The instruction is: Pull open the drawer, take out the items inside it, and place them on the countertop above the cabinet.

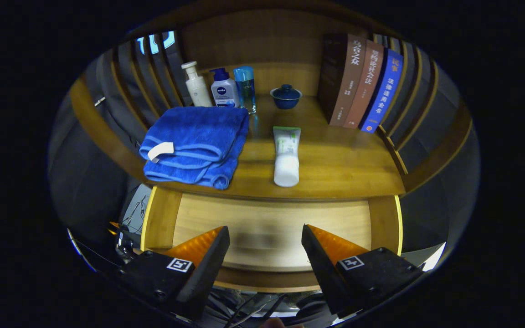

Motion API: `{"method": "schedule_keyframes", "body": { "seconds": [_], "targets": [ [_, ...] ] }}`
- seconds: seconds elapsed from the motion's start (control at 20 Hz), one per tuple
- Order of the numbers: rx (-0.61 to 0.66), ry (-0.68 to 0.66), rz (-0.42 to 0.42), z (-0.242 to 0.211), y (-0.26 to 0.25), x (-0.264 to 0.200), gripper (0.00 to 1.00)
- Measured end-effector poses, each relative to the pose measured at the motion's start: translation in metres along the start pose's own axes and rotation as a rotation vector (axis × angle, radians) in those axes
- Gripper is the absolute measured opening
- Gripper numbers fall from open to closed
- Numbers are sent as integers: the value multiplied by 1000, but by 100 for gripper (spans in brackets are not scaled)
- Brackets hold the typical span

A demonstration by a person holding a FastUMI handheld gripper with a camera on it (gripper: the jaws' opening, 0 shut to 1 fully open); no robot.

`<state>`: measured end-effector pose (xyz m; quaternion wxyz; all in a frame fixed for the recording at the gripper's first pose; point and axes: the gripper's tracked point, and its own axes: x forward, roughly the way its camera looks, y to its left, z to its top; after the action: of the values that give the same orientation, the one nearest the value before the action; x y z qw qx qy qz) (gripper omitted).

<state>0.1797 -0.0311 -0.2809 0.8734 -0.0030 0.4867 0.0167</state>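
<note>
Hovering over the open drawer point(271, 228), the gripper point(265, 248) has its fingers spread wide, holding nothing; blue towel point(196, 143) and tube point(286, 155) rest on the countertop point(335, 159); pull back cleanly.

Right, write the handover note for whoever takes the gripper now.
Gripper: fingers open, holding nothing, poised over the open drawer.
Drawer: pulled out below the countertop; the part of its floor on show is bare.
On the countertop: folded blue towel and a white tube beside it near the front edge; bottles, a lidded cup and books stand further back.
Done: drawer open; towel and tube appear to be out.
Left: check the drawer's hidden front part.
</note>
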Motion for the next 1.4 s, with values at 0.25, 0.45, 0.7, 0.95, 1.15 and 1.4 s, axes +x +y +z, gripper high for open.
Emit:
{"method": "schedule_keyframes", "body": {
  "seconds": [0.25, 0.45, 0.7, 0.95, 1.15, 1.4],
  "targets": [
    [-20, -101, 5, -42, 7, -34, 100],
    [-42, -294, 4, -63, 15, -67, 100],
    [-68, -534, -37, -88, 19, -83, 100],
    [-84, -708, -38, -110, 34, -69, 100],
    [-53, -762, -45, -127, 30, -41, 99],
    [2, -786, -58, -124, 14, -7, 99]
  ]
}}
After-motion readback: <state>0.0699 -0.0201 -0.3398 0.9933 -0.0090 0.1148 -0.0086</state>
